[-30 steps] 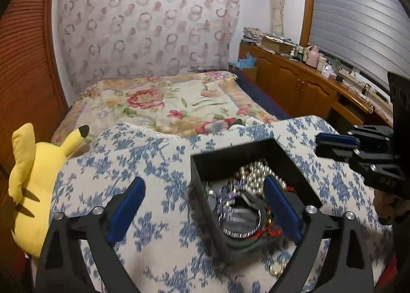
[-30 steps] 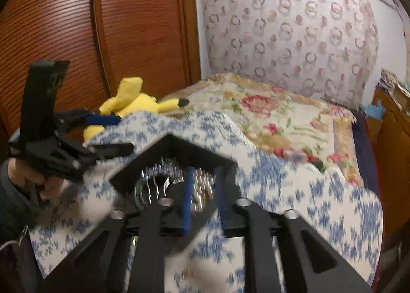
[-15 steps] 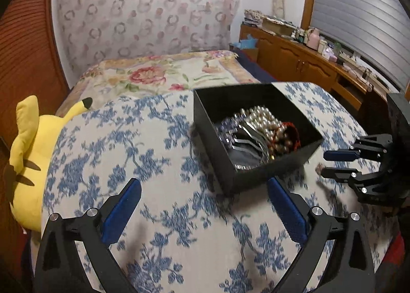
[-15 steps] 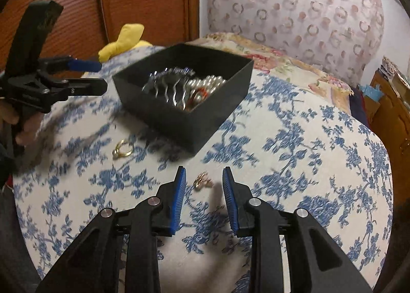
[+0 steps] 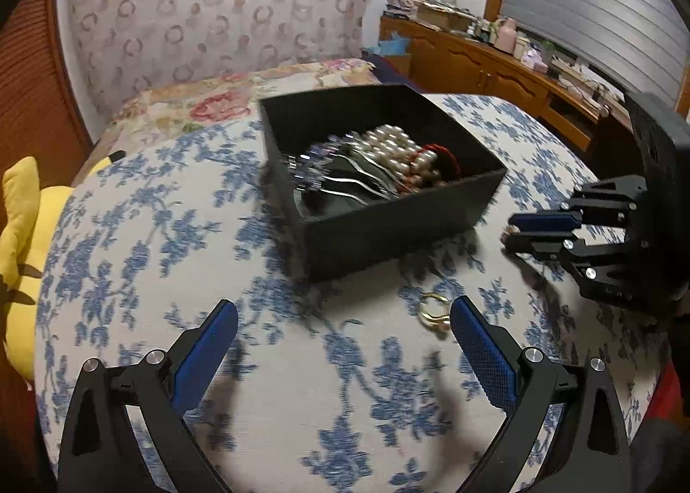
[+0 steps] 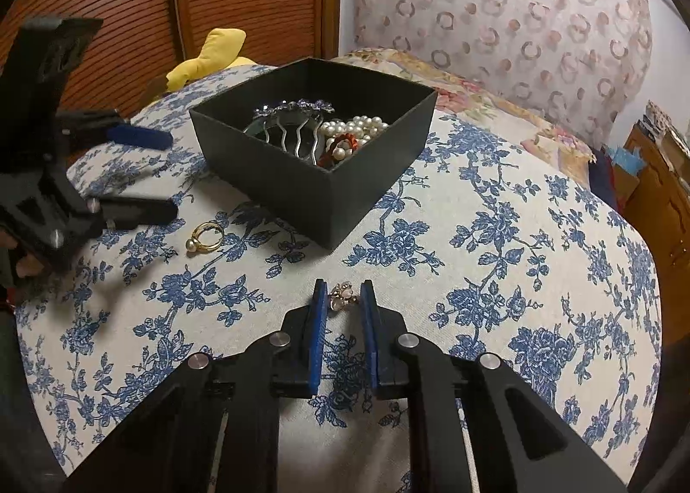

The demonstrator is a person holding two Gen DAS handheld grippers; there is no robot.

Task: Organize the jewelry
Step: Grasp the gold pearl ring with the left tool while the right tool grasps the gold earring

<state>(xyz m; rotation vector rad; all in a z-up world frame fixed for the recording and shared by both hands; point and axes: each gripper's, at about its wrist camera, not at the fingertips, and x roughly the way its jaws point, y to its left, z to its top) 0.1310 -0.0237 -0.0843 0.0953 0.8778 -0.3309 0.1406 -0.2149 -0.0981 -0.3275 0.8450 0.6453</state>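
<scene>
Straddling the small gold earring (image 6: 342,295) on the tablecloth (image 6: 496,234), right gripper (image 6: 343,299) has its jaws narrowed to a small gap, not yet pinching. Close slowly and low against the cloth so it doesn't skid out, then lift toward the black box (image 6: 327,195) just beyond. Left gripper (image 5: 345,331) is spread wide, gold ring (image 5: 433,312) just inside its right finger.
</scene>
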